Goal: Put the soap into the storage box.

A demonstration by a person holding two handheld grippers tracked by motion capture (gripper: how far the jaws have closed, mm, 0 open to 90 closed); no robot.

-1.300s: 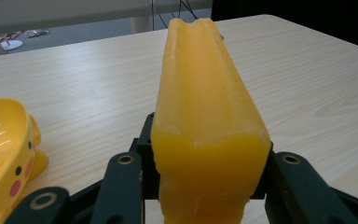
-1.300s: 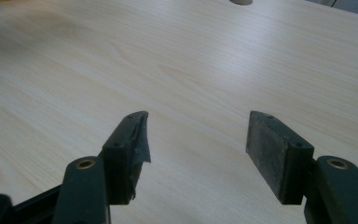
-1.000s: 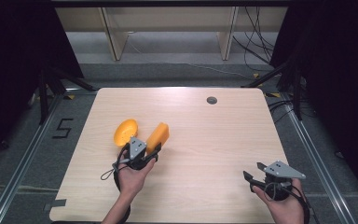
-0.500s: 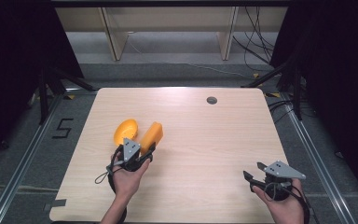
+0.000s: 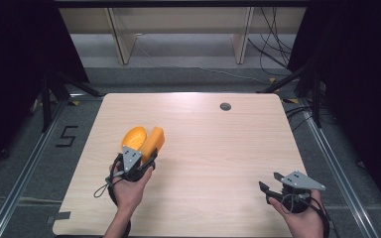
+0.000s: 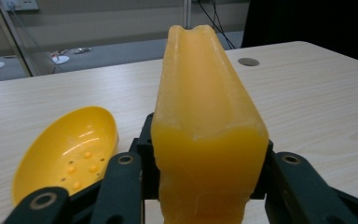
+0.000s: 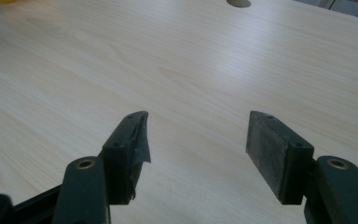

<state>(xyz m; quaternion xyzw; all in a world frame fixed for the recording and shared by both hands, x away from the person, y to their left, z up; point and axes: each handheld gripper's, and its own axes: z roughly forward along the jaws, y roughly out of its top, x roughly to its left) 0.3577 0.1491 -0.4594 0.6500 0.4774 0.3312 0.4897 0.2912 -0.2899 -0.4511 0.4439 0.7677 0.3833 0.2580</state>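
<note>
A pale wooden table (image 5: 218, 148) is seen, with a round dark grommet (image 5: 225, 106) set near its far edge, toward the far right corner. A "5" (image 5: 65, 136) is marked on the grey floor (image 5: 178, 79) beside the table's left edge. Wooden shelf uprights (image 5: 121, 37) and black cables (image 5: 270, 44) are seen beyond the far edge.
</note>
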